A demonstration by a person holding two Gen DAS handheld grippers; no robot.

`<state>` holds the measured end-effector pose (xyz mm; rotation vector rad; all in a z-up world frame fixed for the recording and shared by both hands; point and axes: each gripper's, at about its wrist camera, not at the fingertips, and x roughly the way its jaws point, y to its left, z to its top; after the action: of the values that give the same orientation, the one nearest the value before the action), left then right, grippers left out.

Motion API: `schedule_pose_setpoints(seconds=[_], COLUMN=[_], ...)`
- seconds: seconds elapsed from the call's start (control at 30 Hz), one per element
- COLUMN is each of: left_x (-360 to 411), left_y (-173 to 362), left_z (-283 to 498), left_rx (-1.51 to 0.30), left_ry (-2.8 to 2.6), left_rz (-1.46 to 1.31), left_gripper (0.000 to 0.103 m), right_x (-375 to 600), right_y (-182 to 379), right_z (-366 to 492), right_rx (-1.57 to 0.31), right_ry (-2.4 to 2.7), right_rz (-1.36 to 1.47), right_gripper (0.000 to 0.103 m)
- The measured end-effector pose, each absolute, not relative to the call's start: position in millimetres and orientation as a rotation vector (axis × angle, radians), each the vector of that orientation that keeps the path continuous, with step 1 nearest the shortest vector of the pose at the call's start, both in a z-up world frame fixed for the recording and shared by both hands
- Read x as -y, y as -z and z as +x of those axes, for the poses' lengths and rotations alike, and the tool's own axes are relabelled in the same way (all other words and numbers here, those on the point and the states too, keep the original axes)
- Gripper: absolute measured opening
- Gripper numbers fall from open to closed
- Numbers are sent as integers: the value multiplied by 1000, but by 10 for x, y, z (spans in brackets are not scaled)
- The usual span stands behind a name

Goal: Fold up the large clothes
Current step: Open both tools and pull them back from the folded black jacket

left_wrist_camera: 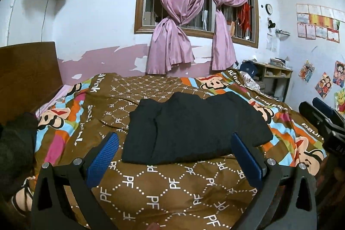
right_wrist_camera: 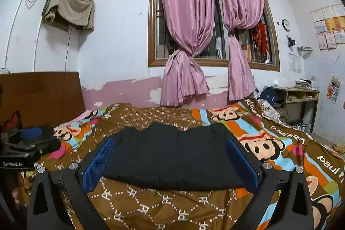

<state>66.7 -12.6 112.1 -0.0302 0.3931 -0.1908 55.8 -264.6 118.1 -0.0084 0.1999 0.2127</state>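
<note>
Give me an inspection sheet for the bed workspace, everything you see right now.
Surface: patterned brown quilt covers the bed.
Job's things: black garment, folded into a block, lies flat mid-bed.
Clutter: dark cloth heap at the left edge of the bed.
Grippers: left claw open, empty, short of the garment's near edge; right claw open, empty, above its near edge.
Cables: wire hangs down the wall below the beige cloth.
Surroundings: pink curtains tied at a barred window, desk at the right.
</note>
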Motion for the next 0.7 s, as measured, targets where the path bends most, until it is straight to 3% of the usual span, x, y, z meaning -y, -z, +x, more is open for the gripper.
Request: schedule_pose_setpoints(seconds=[0.7], left_x=[135], left_y=[-677], left_z=[706], left_rx=[-483], left_ry=[197], left_rz=[3], left_gripper=[101], right_x=[2601], right_y=[-800], right_z=[614], right_rx=[-295], right_ry=[-203], right_rz=[-17], right_gripper=[103])
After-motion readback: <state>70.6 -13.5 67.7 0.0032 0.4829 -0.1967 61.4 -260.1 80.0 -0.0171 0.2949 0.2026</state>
